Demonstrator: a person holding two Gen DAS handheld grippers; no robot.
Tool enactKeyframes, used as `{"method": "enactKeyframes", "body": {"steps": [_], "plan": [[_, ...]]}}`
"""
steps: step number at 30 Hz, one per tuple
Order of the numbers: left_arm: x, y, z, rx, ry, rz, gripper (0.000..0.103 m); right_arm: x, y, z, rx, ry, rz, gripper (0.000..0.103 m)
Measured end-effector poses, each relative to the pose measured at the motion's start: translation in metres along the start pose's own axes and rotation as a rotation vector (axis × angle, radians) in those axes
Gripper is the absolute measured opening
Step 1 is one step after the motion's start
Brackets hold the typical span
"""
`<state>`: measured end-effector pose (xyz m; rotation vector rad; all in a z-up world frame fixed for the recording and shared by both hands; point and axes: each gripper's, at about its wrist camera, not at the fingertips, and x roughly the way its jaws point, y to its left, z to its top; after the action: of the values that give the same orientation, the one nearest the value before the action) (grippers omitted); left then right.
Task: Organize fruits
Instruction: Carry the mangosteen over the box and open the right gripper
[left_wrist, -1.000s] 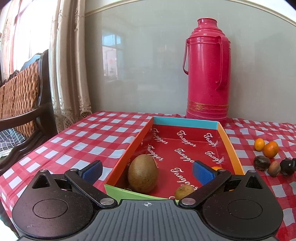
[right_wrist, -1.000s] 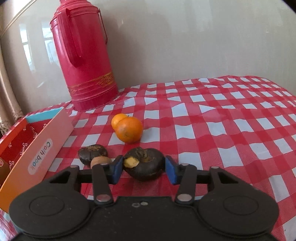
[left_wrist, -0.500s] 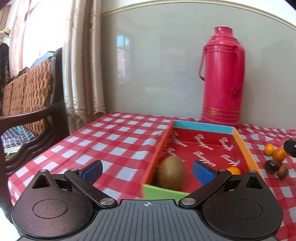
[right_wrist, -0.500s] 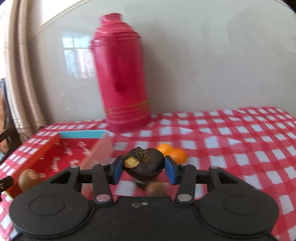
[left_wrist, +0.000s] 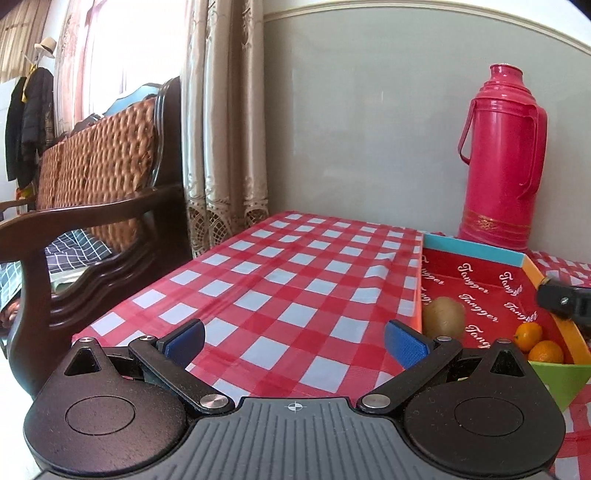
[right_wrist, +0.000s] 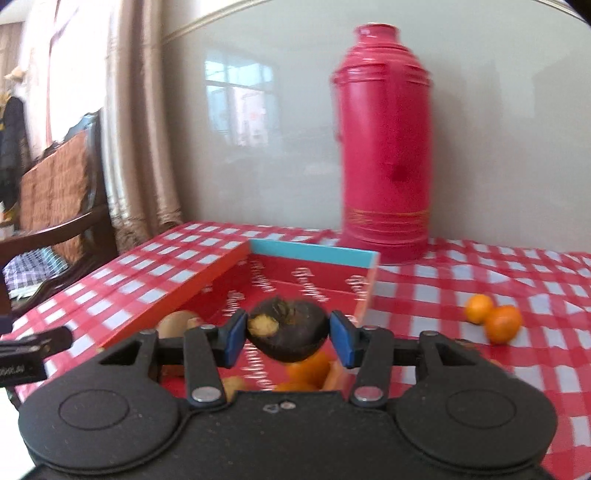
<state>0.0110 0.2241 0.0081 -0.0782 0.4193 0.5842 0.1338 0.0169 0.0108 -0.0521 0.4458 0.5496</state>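
My right gripper (right_wrist: 284, 334): jaws opening, dark fruit (right_wrist: 290, 330) still between them, over the red box (right_wrist: 314, 254). Left gripper (left_wrist: 293, 341) wide open, holding nothing, over bare tabletop (left_wrist: 295, 280). Boxed so far: kiwi (left_wrist: 443, 317), two oranges (left_wrist: 537, 341). Left out: two oranges (right_wrist: 493, 321) on the tabletop by the thermos (right_wrist: 384, 147).

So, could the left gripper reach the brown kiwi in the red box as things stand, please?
Probably yes: the left gripper is open and empty, and the brown kiwi lies uncovered just to its right in the red box.
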Motion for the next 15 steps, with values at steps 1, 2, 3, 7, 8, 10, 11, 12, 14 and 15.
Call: {"method": "enactKeyframes", "body": {"steps": [1, 2, 3, 7, 8, 10, 11, 12, 14, 15], "plan": [[-0.001, 0.002, 0.000, -0.002, -0.002, -0.003, 0.102, -0.003, 0.006, -0.001, -0.024, -0.018, -0.003, 0.081], [-0.001, 0.002, 0.000, -0.003, -0.003, -0.006, 0.102, -0.009, 0.009, -0.001, -0.044, -0.059, -0.017, 0.082], [-0.002, 0.002, -0.001, -0.002, -0.006, -0.006, 0.102, -0.015, 0.011, -0.001, -0.060, -0.094, -0.027, 0.080], [-0.005, -0.004, 0.000, -0.001, -0.011, -0.018, 0.102, -0.031, -0.006, 0.004, -0.038, -0.162, -0.069, 0.082], [-0.005, -0.006, 0.000, -0.001, -0.015, -0.024, 0.102, -0.035, -0.016, 0.005, -0.018, -0.175, -0.087, 0.083], [-0.007, -0.014, 0.001, 0.004, -0.018, -0.038, 0.102, -0.041, -0.036, 0.005, 0.030, -0.184, -0.133, 0.085], [-0.008, -0.018, 0.001, 0.007, -0.020, -0.045, 0.102, -0.044, -0.047, 0.005, 0.061, -0.188, -0.152, 0.085], [-0.008, -0.023, 0.002, 0.011, -0.023, -0.052, 0.102, -0.048, -0.059, 0.004, 0.092, -0.193, -0.168, 0.087], [-0.010, -0.035, 0.002, 0.020, -0.023, -0.070, 0.102, -0.053, -0.079, 0.001, 0.130, -0.186, -0.202, 0.087], [-0.010, -0.040, 0.002, 0.022, -0.027, -0.078, 0.102, -0.055, -0.088, 0.000, 0.147, -0.182, -0.222, 0.087]]}}
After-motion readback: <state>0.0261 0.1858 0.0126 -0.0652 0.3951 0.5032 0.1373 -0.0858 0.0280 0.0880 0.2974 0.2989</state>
